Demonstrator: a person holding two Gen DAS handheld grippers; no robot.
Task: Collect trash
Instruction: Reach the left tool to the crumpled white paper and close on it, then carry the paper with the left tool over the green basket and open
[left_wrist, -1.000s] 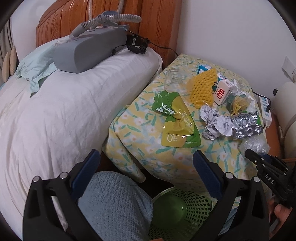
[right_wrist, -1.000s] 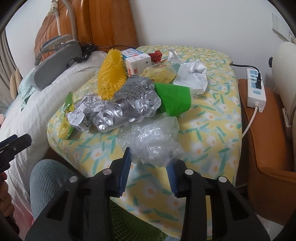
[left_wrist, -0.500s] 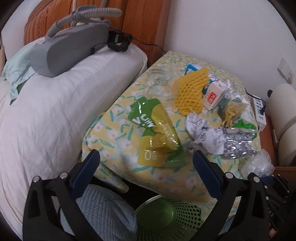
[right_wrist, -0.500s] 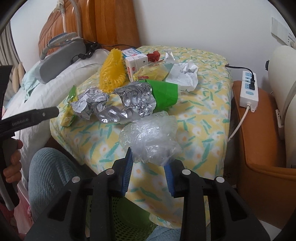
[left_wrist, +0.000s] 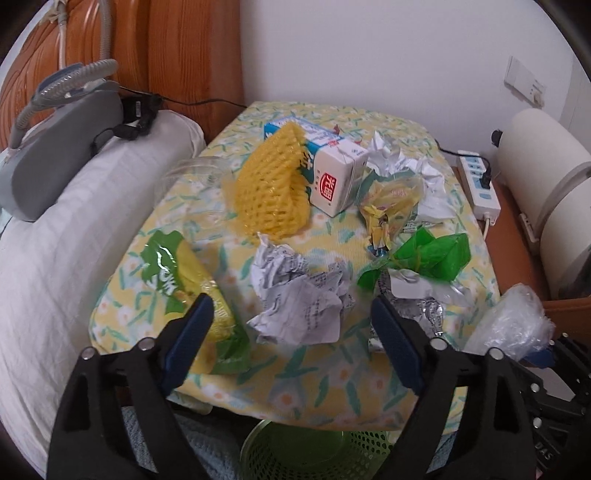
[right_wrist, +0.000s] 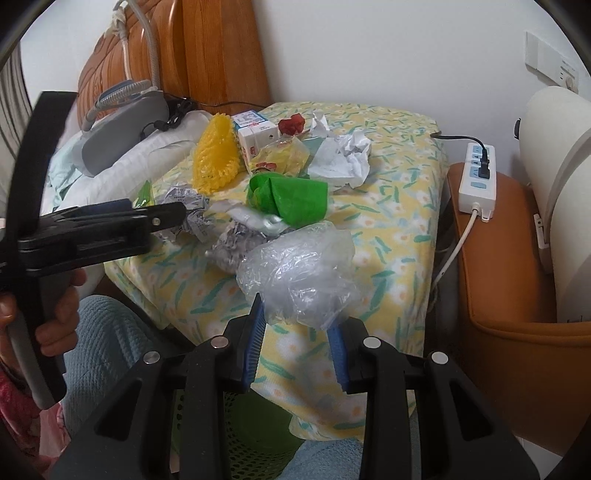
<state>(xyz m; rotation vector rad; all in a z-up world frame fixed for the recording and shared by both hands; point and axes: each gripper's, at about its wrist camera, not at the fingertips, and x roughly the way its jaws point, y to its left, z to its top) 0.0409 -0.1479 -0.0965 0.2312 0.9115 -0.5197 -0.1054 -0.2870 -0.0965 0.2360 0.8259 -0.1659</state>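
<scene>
- The left gripper (left_wrist: 291, 325) is closing, its blue pads flanking a crumpled white printed paper ball (left_wrist: 299, 295) without touching it.
- The right gripper (right_wrist: 297, 332) pinches a crinkled clear plastic bag (right_wrist: 299, 269), lifted just off the floral-clothed worktop (right_wrist: 399, 206).
- A green mesh bin (left_wrist: 306, 450) sits below both grippers.

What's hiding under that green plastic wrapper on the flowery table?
Under the green wrapper lies crumpled silver foil, with a white scrap on top of it. How far the foil runs beneath is covered. The floral tablecloth lies below everything.
</scene>
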